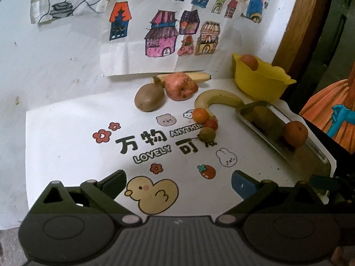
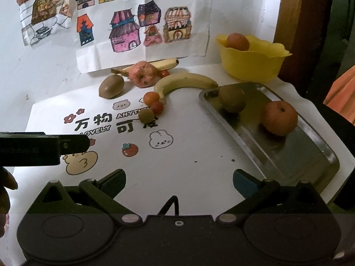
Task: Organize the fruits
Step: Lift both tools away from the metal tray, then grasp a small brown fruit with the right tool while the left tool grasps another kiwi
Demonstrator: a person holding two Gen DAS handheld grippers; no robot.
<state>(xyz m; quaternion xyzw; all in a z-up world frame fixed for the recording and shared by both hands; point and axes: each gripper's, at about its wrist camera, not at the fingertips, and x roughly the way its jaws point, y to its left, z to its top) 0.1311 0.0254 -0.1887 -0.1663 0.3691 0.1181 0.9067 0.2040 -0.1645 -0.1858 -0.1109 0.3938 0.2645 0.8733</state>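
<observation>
Loose fruit lies at the back of the white mat: a kiwi, a red apple, a banana, a second banana behind, and small round fruits. The metal tray at right holds a kiwi and an orange. A yellow bowl holds one reddish fruit. My left gripper and right gripper both stand open and empty, low over the mat's near part.
Children's drawings hang on the white wall behind. A wooden frame rises at the right behind the bowl. The left gripper's side and a hand show at the right view's left edge.
</observation>
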